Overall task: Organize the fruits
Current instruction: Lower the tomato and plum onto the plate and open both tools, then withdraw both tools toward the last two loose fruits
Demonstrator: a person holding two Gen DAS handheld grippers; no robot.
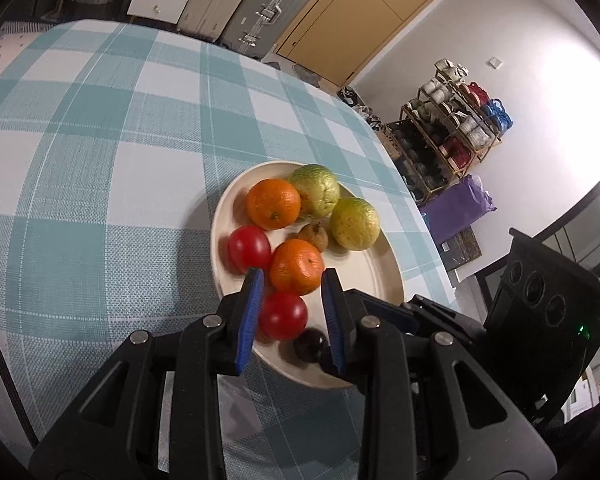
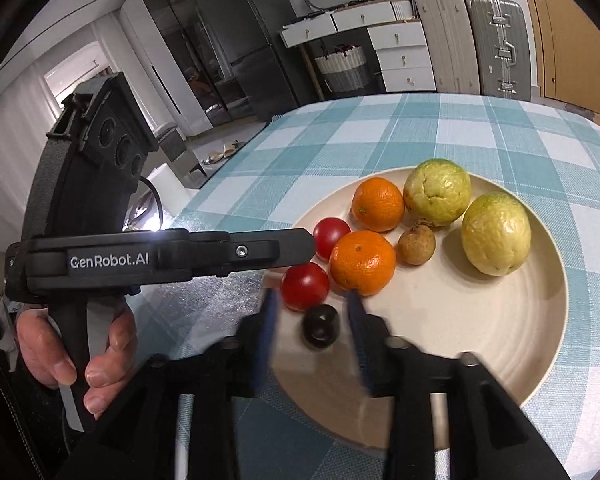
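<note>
Two oranges (image 2: 362,262), two green guavas (image 2: 496,234), two tomatoes (image 2: 305,286), a brown fruit (image 2: 417,244), a dark plum (image 2: 321,326) — all clustered on the cream plate (image 2: 480,340).

The left tongs (image 1: 292,276) are hovering with jaws apart over a cream plate (image 1: 380,276) holding oranges, tomatoes and green fruits on the checked table (image 1: 100,140).

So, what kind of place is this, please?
Most likely a lived-in home, perhaps a dining area: a table with a checked cloth bears a plate of fruit, and a fridge, suitcases and a shoe rack stand around.
</note>
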